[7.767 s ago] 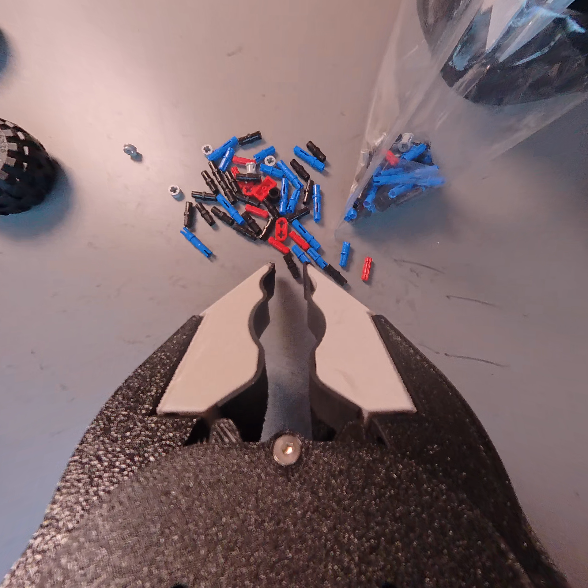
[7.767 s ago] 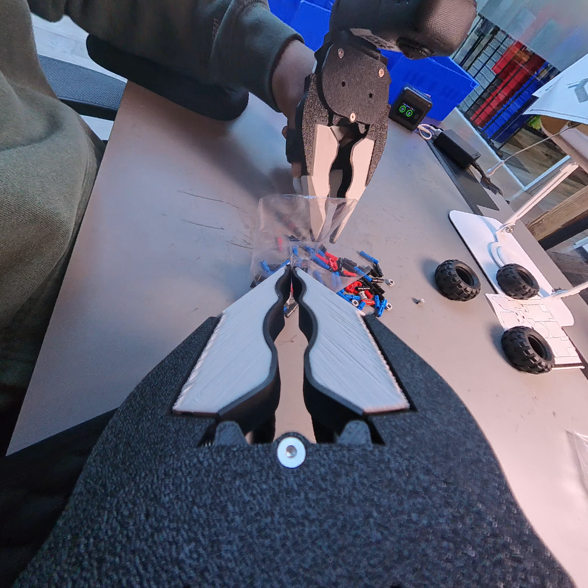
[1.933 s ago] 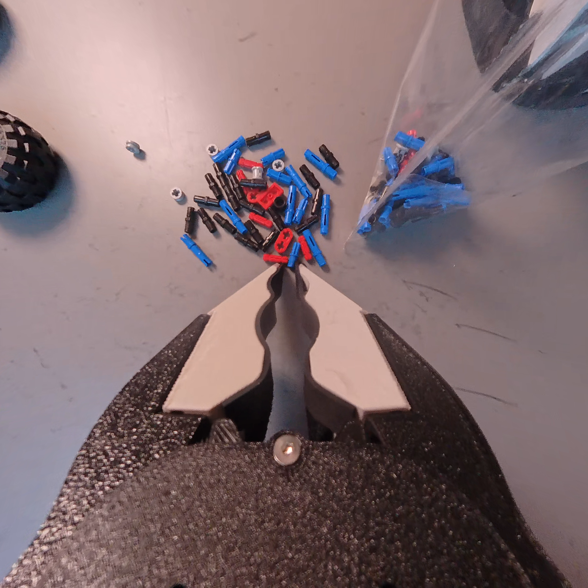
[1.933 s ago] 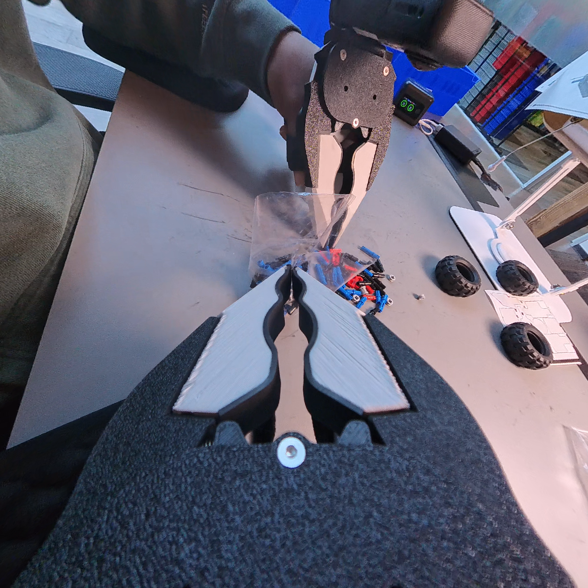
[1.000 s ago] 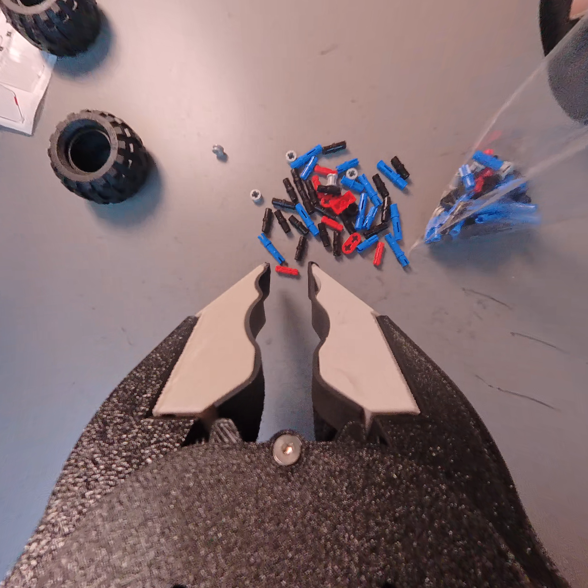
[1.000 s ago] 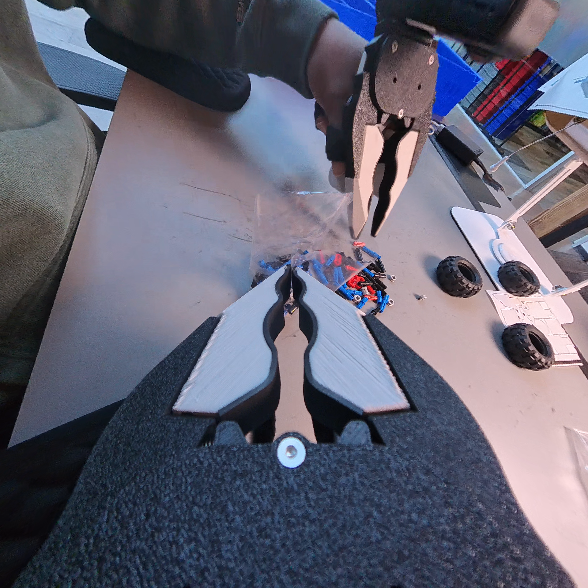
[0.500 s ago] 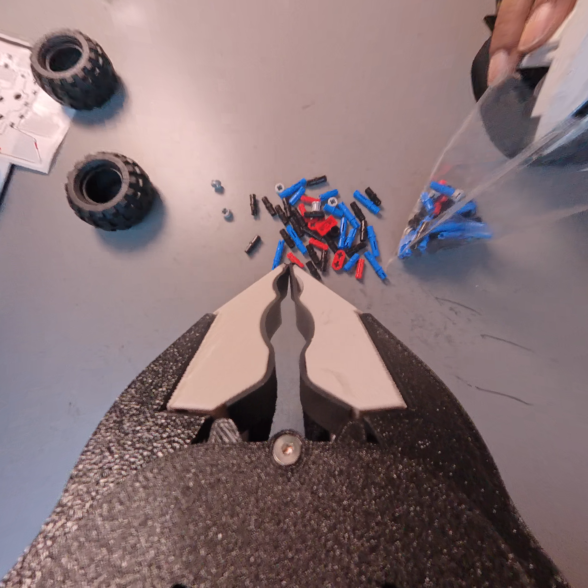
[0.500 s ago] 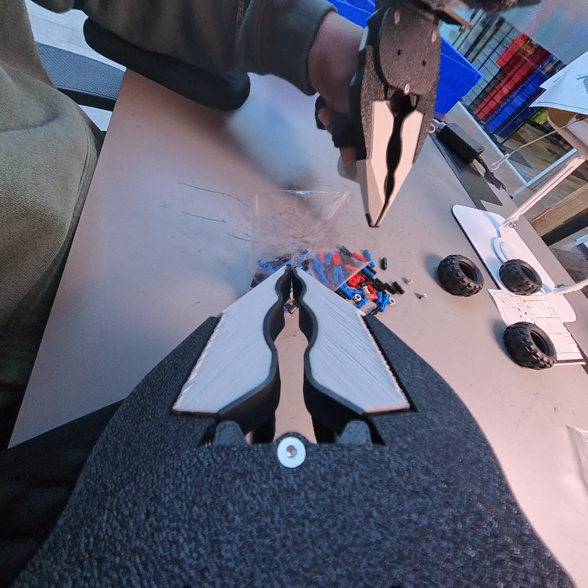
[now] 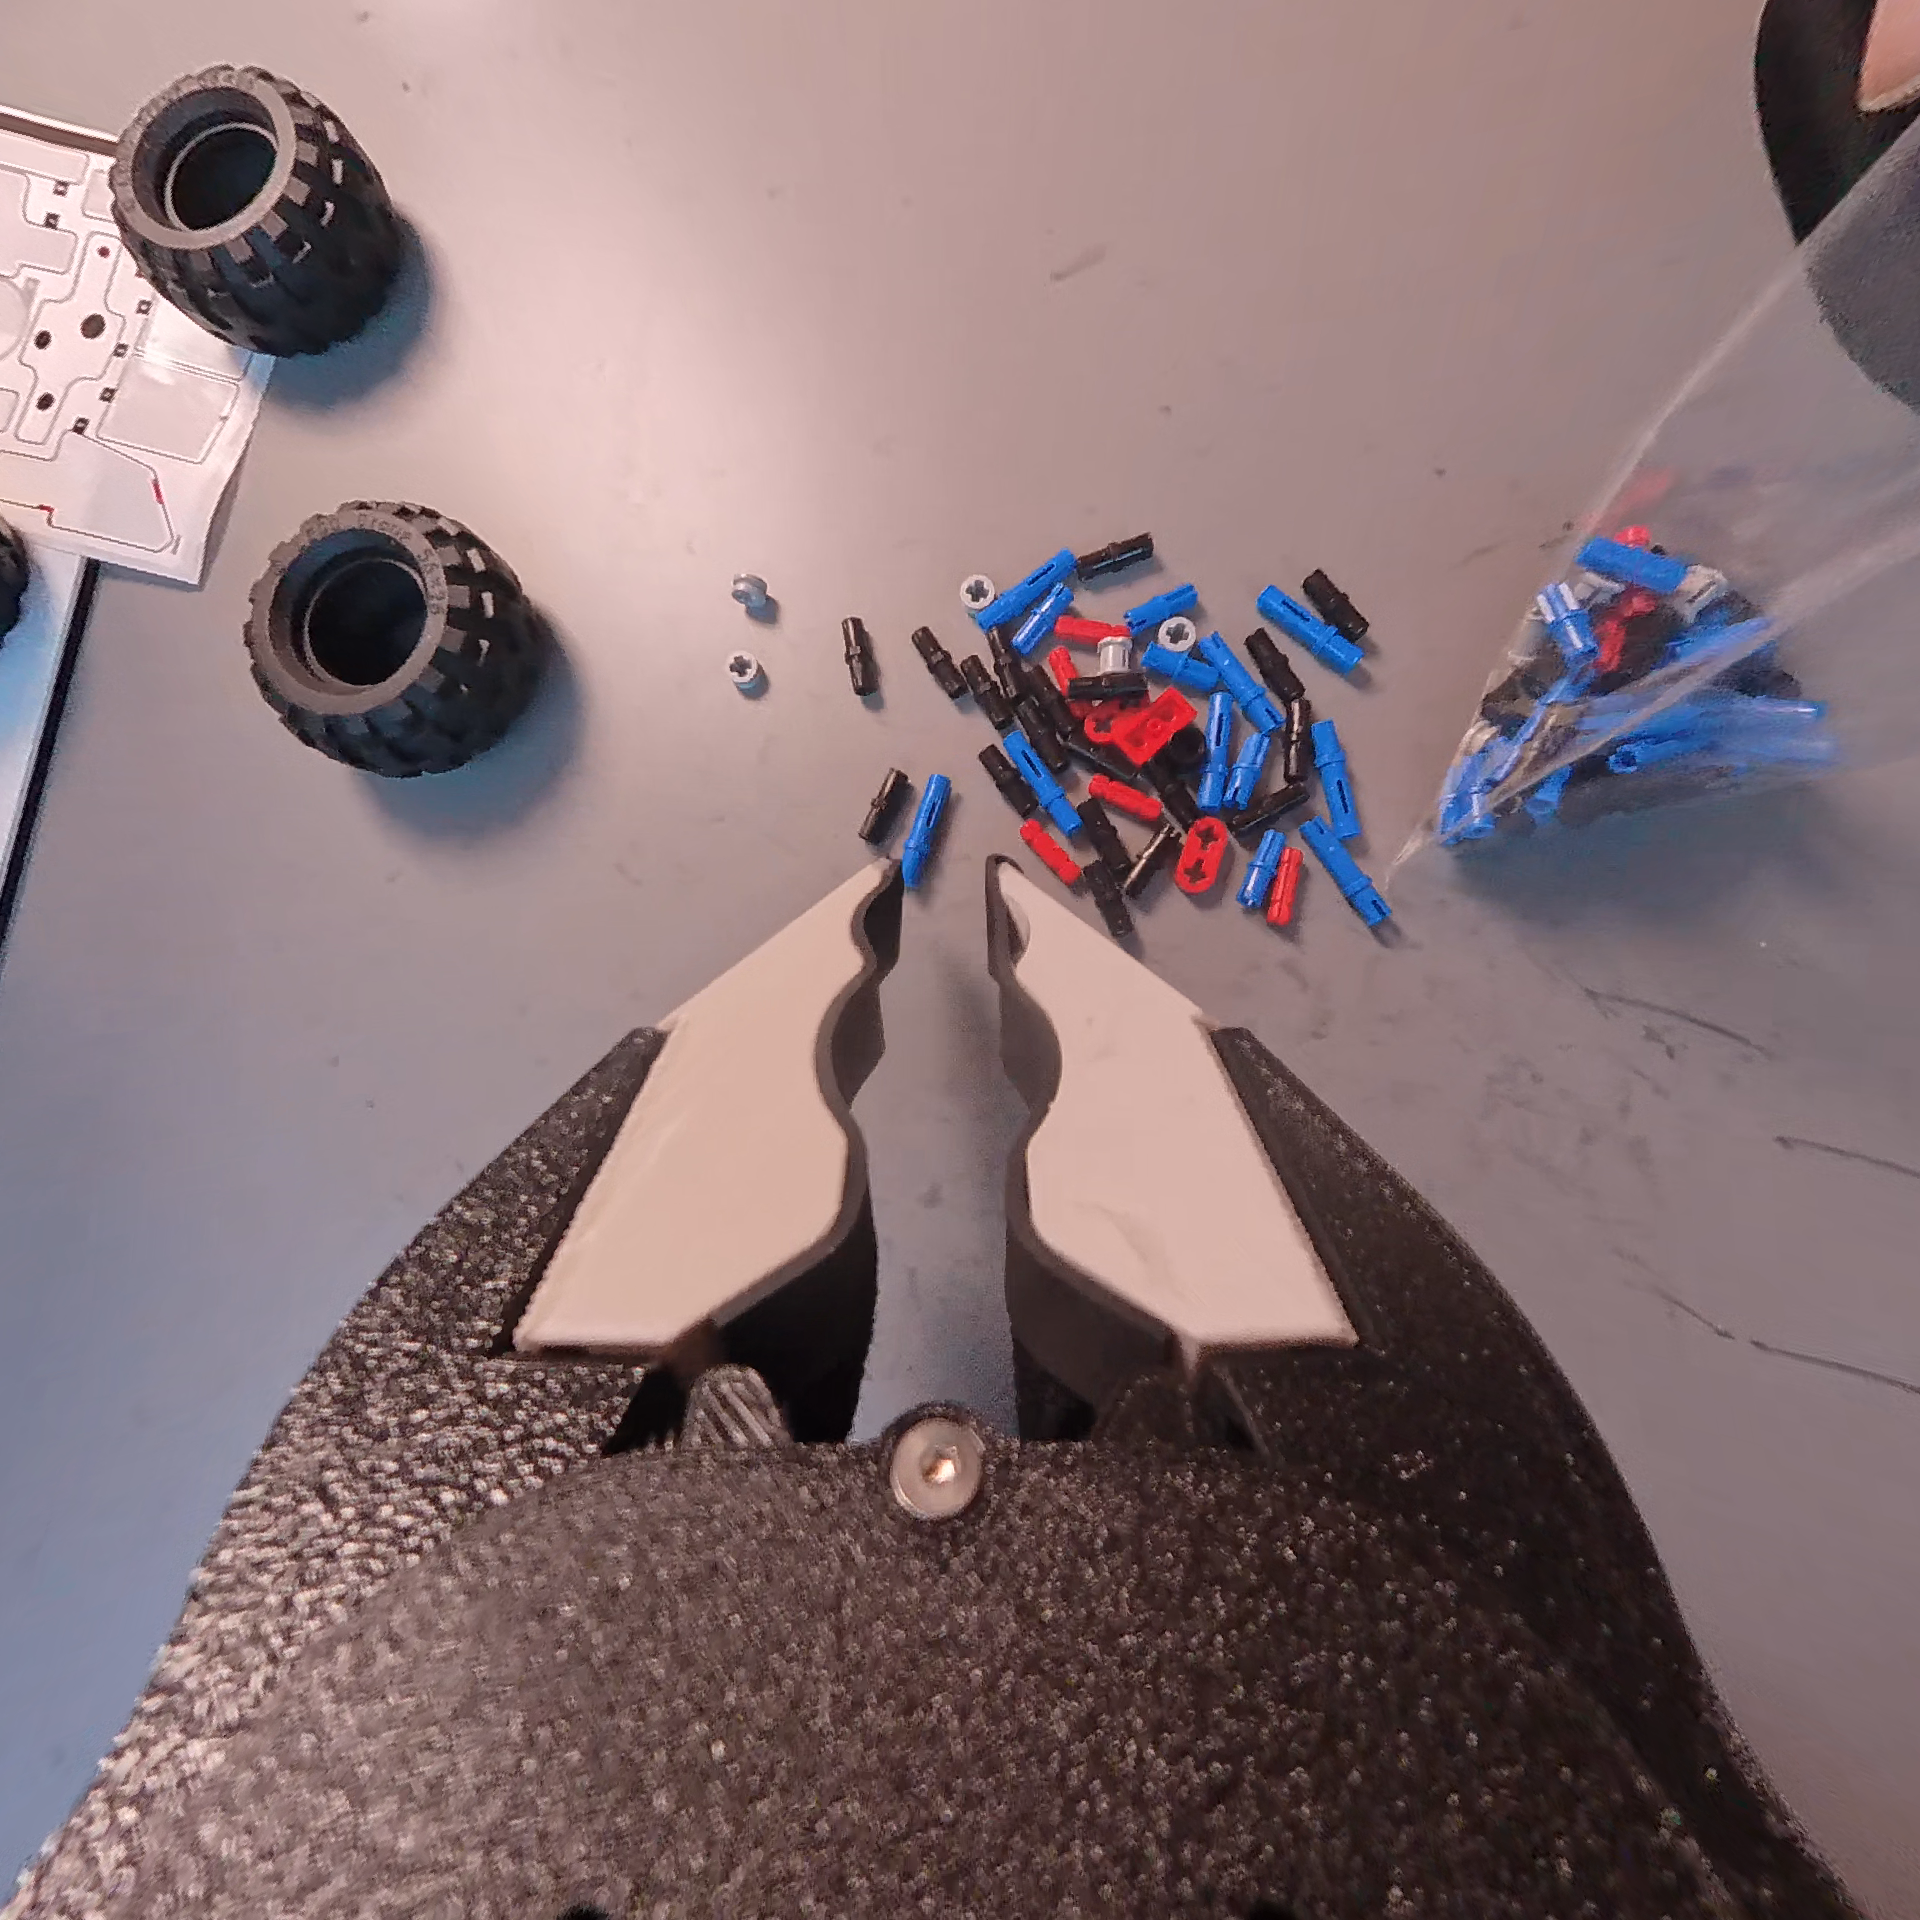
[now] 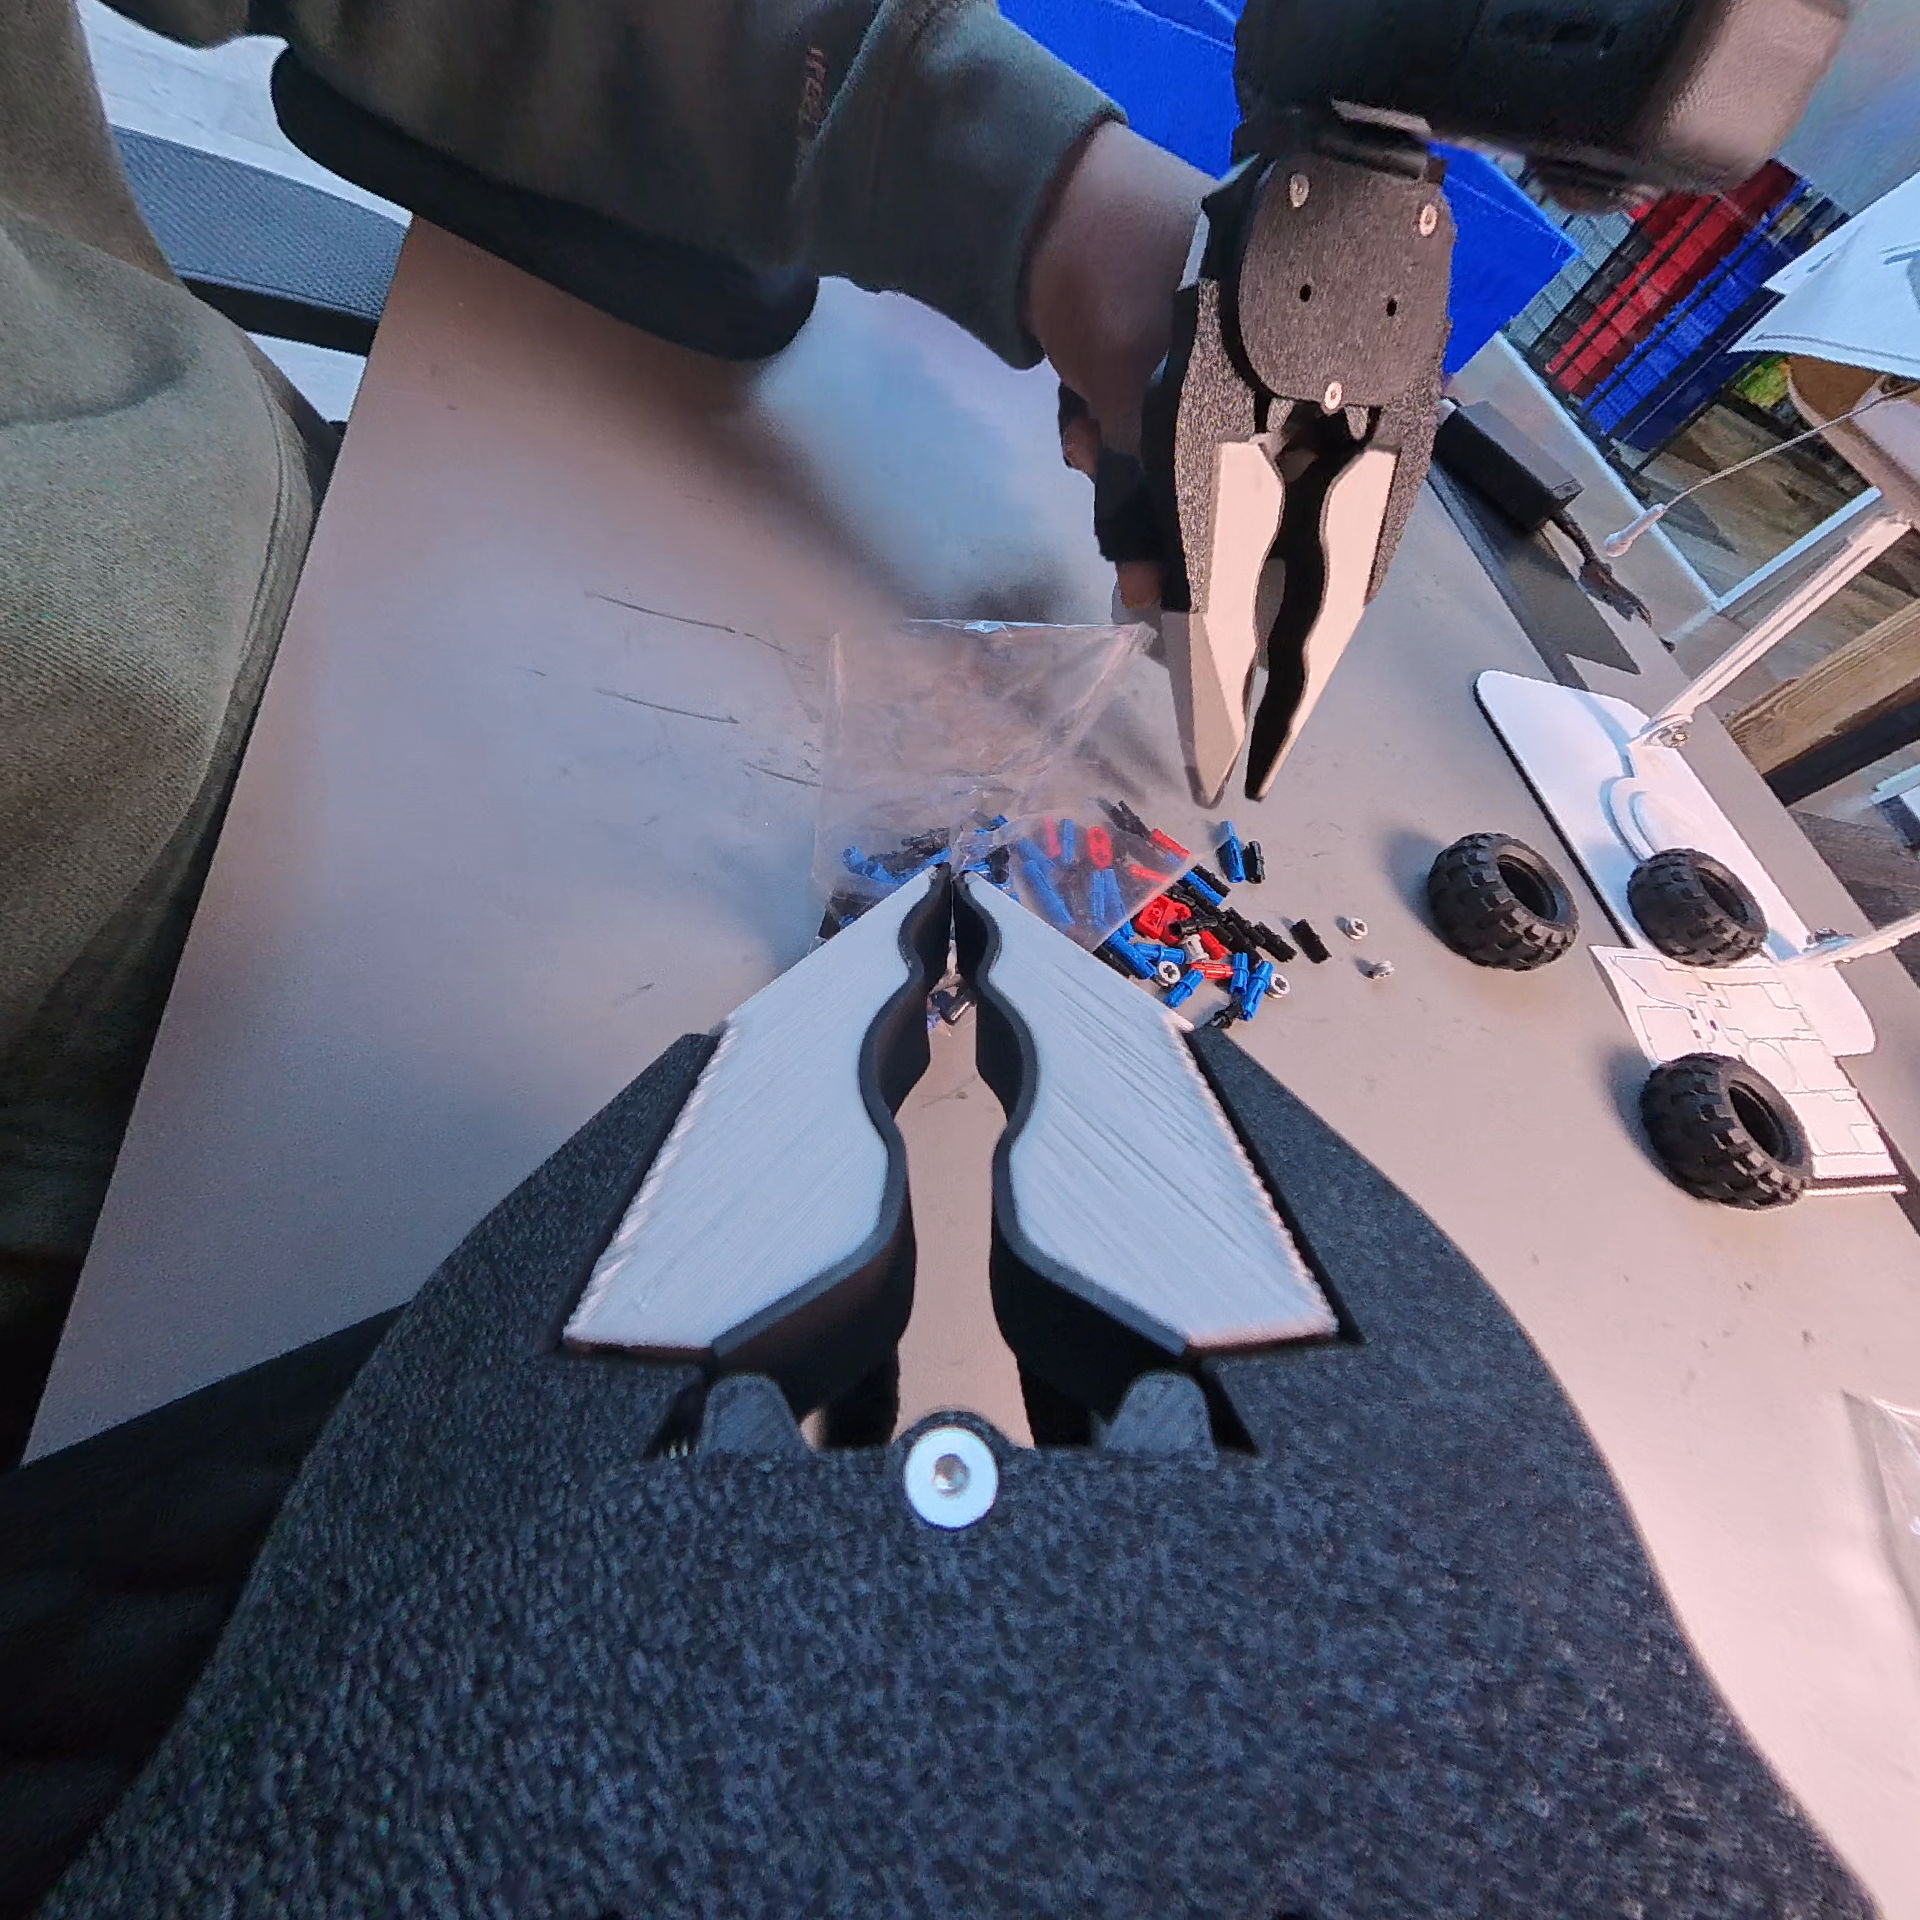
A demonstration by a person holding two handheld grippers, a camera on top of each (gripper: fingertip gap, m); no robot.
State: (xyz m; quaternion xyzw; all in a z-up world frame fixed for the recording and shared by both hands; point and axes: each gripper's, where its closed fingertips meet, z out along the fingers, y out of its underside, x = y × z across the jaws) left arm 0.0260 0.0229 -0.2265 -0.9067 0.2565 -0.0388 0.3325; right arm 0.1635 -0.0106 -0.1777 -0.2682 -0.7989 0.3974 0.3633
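Presently the left gripper [image 9: 943, 871] hangs above the table [image 9: 831, 260] with its fingers parted and nothing between them; bare table shows in the gap. A blue pin [image 9: 926, 827] and a black pin [image 9: 883, 805] lie just beyond its left fingertip, apart from the pile of pins [image 9: 1153, 717], which spreads to the right of the tips.

The right gripper [image 10: 951, 881] has its fingers pressed together on the clear plastic bag [image 10: 966, 727], lifted so more pins sag in its low corner beside the pile.

Left of the pile, two small grey bushings [image 9: 748, 634], then two black tyres [image 9: 384, 639], well apart, with open table between. A white printed sheet [image 9: 94, 416] lies past the tyres at the table's edge. Scratches mark the grey top on the bag's side. Blue and red bins [image 10: 1683, 301] stand beyond the table.
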